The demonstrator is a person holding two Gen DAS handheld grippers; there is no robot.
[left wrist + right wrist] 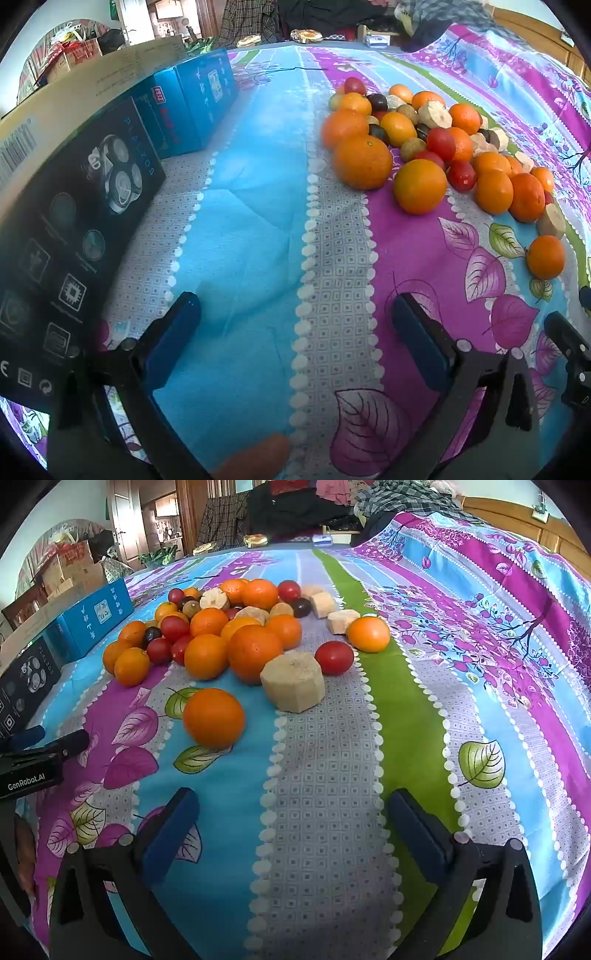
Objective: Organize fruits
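Fruit pile (pixel 236 627) lies loose on the bedspread (pixel 332 775); boxes (pixel 192 103) stay closed. Left gripper (pixel 295 332) and right gripper (pixel 291 823) both gape, released. Only the right view shows one orange (pixel 214 718) apart.

A home bedroom: floral bedsheet (pixel 461 635), wooden headboard (pixel 517 520) (clothes (pixel 295 502) heaped behind), doorway (pixel 125 524) beyond.

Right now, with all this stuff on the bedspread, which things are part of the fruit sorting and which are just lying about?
Part of the job:
- oranges
- red tomatoes
- dark plums
- pale peeled chunks
- left tongs and right tongs, both open and empty

Just lying about:
- blue boxes
- black shaver box
- cardboard box
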